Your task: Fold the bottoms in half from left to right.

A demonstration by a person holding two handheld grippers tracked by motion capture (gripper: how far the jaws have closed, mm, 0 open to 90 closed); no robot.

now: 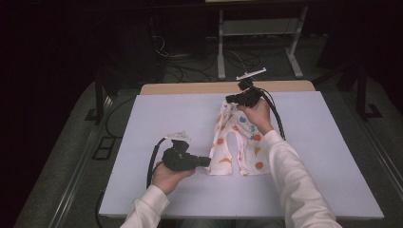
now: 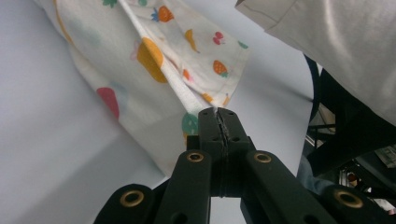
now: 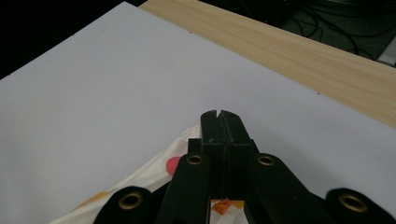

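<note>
At lower left of the high view, the left gripper (image 1: 205,161) is clamped shut on a leg hem of the small printed trousers (image 1: 237,142), the cloth pinched between its fingers (image 2: 211,122). The trousers are spread on the white tabletop (image 1: 142,133) at centre frame. At upper right, the right gripper (image 1: 229,99) is closed on the waistband. A lift or fold appears to be under way; next, both holds must be kept tight and moved together.
</note>
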